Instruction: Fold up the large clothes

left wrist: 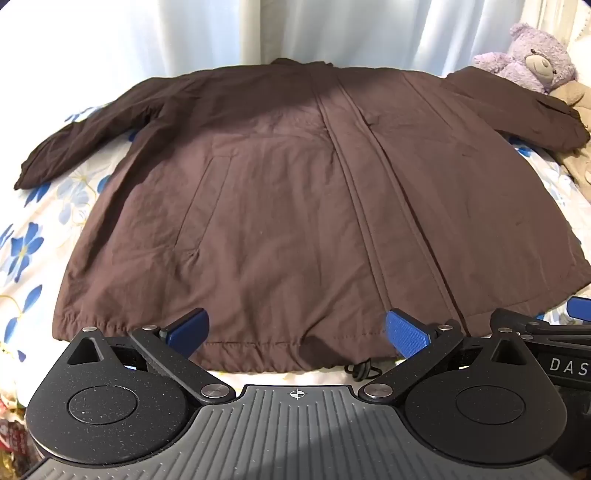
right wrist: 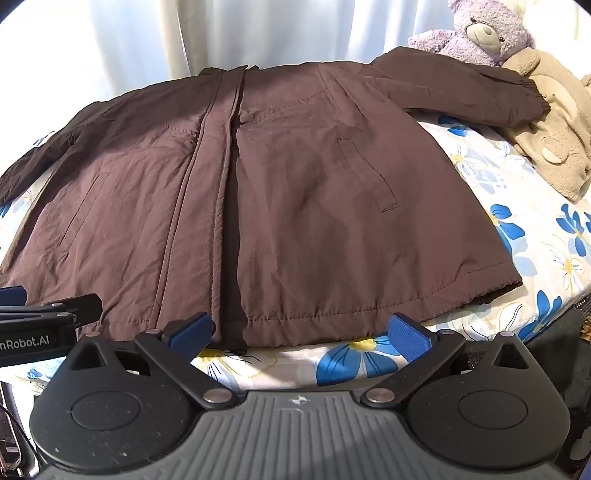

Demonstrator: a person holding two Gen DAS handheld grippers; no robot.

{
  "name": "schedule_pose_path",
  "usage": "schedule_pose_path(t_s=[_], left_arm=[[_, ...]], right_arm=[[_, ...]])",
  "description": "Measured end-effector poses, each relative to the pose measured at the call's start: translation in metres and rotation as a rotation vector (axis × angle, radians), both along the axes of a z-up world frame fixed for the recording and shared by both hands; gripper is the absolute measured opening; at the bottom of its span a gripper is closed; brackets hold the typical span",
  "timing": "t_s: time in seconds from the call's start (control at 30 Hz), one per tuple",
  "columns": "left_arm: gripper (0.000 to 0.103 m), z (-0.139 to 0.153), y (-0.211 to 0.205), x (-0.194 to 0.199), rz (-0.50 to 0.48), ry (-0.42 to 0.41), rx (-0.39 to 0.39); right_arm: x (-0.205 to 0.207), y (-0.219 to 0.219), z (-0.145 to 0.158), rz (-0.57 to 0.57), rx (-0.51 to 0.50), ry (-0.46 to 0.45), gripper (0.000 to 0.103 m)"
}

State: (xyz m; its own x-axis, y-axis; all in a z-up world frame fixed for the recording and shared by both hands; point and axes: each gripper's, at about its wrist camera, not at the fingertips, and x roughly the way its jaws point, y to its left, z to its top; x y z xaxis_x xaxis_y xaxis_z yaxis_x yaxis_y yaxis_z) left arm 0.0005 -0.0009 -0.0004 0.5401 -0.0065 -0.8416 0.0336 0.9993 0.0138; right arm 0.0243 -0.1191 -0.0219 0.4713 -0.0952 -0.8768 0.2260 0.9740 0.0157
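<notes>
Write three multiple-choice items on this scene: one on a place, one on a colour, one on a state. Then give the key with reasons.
1. Where does the purple bear sit?
A. far right, by a sleeve
B. on the hem
C. between the claws

2. What colour is the jacket?
A. blue
B. dark brown
C. white

3. How is the jacket lying?
A. folded in half
B. bunched up
C. spread flat, sleeves out

Key:
1 A, it sits past the right sleeve.
2 B, its whole cloth is brown.
3 C, both sleeves lie outward on the floral sheet.
</notes>
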Motion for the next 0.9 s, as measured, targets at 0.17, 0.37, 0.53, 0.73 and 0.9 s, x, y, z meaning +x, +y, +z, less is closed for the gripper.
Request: schedule_pose_path(t_s=[0.17, 0.37, 0.53, 0.73, 0.9], left_arm=[[0.103, -0.0023, -0.0031, 0.0030, -0.001, 0.003, 0.004], [0.103, -0.0008, 0.0019, 0.0014, -0.002, 0.002, -0.002], [0.103, -0.0012, 0.0025, 0.0025, 0.000, 0.002, -0.002], [0.103, -0.0029, 0.0058, 0.0014, -0.003, 0.000, -0.003], [0.103, -0.0026, 0.0049, 0.0011, 0.000, 0.001, -0.001]], right_arm=[[0.0005, -0.0011, 0.0000, -0.001, 0.003, -0.002, 0.102], [0.0036, 0.0001, -0.0026, 0.001, 0.002, -0.001, 0.102], [0.0028, -0.0023, -0.0005, 0.001, 0.001, -0.003, 0.102], [0.0048, -0.0032, -0.0004, 0.000, -0.002, -0.006, 0.102], [0.0001, 0.0000, 0.0029, 0.003, -0.006, -0.006, 0.102]])
